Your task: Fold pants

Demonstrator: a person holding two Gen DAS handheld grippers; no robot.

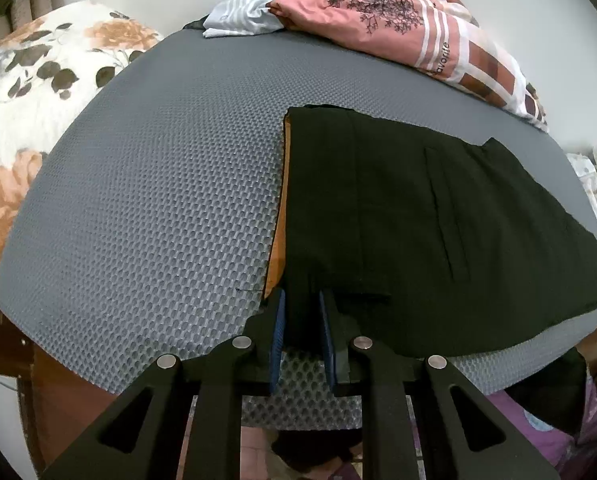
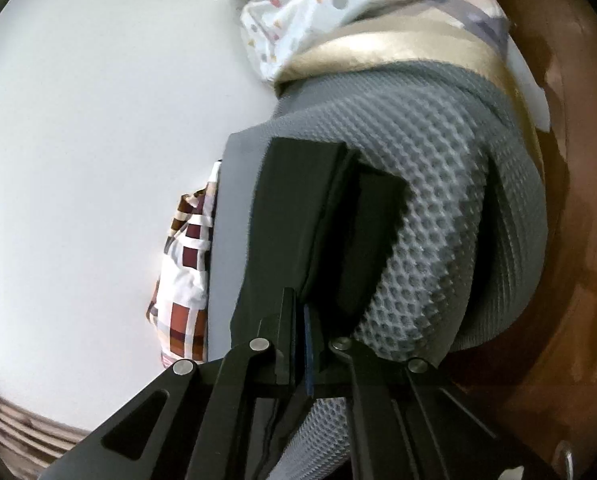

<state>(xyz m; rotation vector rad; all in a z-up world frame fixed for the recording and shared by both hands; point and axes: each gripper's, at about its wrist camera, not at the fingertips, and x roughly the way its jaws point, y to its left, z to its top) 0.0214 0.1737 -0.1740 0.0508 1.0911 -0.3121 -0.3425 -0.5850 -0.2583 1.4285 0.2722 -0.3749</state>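
The black pants lie flat on the grey mesh mat, waistband with orange lining at the left edge. My left gripper sits at the near waistband corner, its blue pads on either side of a strip of the black cloth, with a narrow gap between them. In the right wrist view the pants hang as a folded band lifted off the mat. My right gripper is shut on the pants' edge.
A pink and white patterned cloth and a striped white garment lie at the mat's far edge. A floral pillow is to the left. A white dotted cloth lies beyond the mat. A brown wooden frame borders the right.
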